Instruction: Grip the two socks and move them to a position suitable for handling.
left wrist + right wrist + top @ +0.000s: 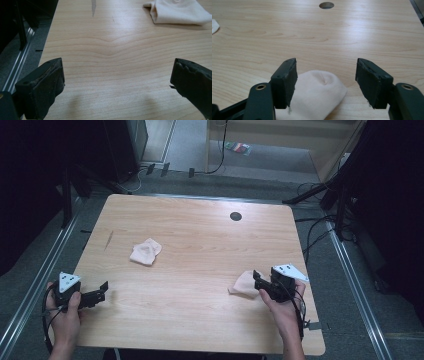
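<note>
Right gripper view: right gripper (325, 82) straddling near sock (317, 97), jaws apart, gripping nothing. Left gripper (117, 85) idling wide open, empty. Advisable: lowering squarely, closing on toe bunch before lifting toward far sock (145, 252).

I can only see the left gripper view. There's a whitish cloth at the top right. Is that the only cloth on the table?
Observer: No. A second pale cloth lies near the table's right edge, apart from the folded cloth you see.
Operator: Is the other gripper near it?
Observer: Yes. In the right gripper view the right gripper has its jaws apart with the second pale cloth's rounded end between them; the pads are not pressing it.
Operator: Anything else on the table?
Observer: A small round dark hole sits near the far edge.
Operator: And my gripper?
Observer: From above, the left gripper is at the near left corner, with nothing between its open jaws.
</note>
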### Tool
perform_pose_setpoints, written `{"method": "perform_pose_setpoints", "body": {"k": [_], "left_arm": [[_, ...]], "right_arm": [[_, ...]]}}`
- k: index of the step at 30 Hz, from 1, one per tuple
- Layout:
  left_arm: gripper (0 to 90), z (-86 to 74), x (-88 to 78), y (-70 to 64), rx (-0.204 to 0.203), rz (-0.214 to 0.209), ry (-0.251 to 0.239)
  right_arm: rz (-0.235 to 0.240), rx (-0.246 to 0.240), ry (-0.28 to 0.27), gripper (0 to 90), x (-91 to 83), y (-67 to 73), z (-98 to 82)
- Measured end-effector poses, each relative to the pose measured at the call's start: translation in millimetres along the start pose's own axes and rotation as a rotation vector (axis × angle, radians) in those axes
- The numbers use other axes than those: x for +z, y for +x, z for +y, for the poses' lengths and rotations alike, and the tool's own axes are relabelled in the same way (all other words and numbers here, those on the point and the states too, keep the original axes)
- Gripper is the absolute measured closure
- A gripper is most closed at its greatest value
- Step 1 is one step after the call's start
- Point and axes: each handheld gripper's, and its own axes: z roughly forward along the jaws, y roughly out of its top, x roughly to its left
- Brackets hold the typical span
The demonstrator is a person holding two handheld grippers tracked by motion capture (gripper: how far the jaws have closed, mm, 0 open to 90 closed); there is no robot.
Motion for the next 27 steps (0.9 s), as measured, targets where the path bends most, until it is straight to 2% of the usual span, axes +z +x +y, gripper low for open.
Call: {"method": "perform_pose_setpoints", "body": {"k": [3,5,9,13,17,19,22,24,27], "left_arm": [[0.0,0.2,0.5,-1.8,0.016,0.01,-0.002],[0.0,0.4,1.0,-4.0,0.032,0.012,0.0],[0.0,0.2,0.8,-7.2,0.053,0.006,0.006],[0.0,0.0,0.3,-9.4,0.064,-0.001,0.008],[0.0,0.5,-0.4,-9.5,0.062,-0.004,0.002],[0.0,0.7,-0.6,-9.3,0.059,-0.005,0.0],[0.0,1.2,-1.5,-9.1,0.052,-0.009,-0.005],[0.0,1.8,-2.8,-10.2,0.044,-0.015,-0.012],[0.0,3.1,-4.9,-14.3,0.036,-0.039,-0.019]], "right_arm": [[0.03,0.006,0.022,36.7,0.7,3.7,-8.1],[0.059,0.021,0.044,34.4,1.8,5.4,-14.0],[0.045,0.017,0.084,27.7,5.6,8.5,-23.9],[0.072,0.047,0.131,29.5,13.9,7.8,-29.2],[0.056,-0.006,0.183,32.9,22.5,11.7,-35.3],[0.031,-0.038,0.198,39.4,26.2,15.1,-38.6],[-0.001,-0.079,0.205,59.9,29.3,19.3,-41.3],[0.006,-0.083,0.197,72.2,29.7,20.6,-42.0],[-0.011,-0.123,0.195,82.5,30.0,26.1,-42.6]]}}
